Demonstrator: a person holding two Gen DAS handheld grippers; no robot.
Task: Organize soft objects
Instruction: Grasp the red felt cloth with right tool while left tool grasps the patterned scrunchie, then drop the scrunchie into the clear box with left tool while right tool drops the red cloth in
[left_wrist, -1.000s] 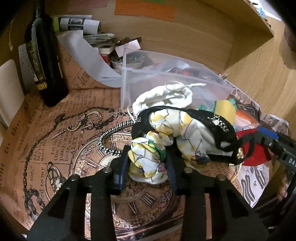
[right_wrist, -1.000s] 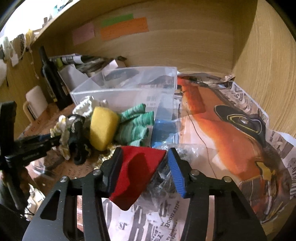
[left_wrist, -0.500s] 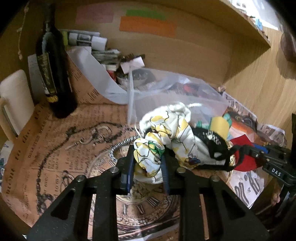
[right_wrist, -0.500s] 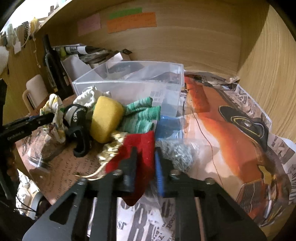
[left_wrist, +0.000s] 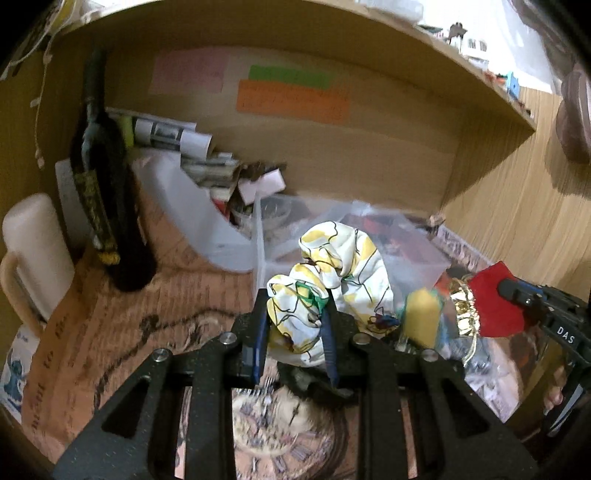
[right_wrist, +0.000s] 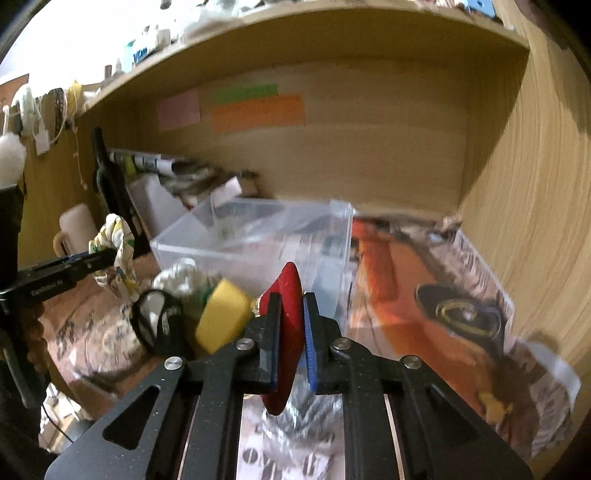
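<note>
My left gripper (left_wrist: 295, 317) is shut on a white and yellow printed scrunchie (left_wrist: 332, 280) and holds it lifted above the desk, in front of the clear plastic box (left_wrist: 266, 258). It also shows in the right wrist view (right_wrist: 118, 240). My right gripper (right_wrist: 290, 306) is shut on a red felt piece (right_wrist: 288, 332), raised in front of the clear box (right_wrist: 258, 236); the felt shows in the left view (left_wrist: 495, 306) with gold trim. A yellow sponge (right_wrist: 221, 317), a black band (right_wrist: 159, 317) and a white cloth (right_wrist: 177, 277) lie on the desk.
A dark wine bottle (left_wrist: 103, 199) and a white mug (left_wrist: 33, 258) stand at the left. Papers and a white bin (left_wrist: 177, 199) sit behind the box. Wooden walls close the back and right. A steel scourer (right_wrist: 306, 413) lies under my right gripper.
Both grippers closed on their items and lifted them: the scrunchie came free of the black band and rose, the red felt rose off the desk.
</note>
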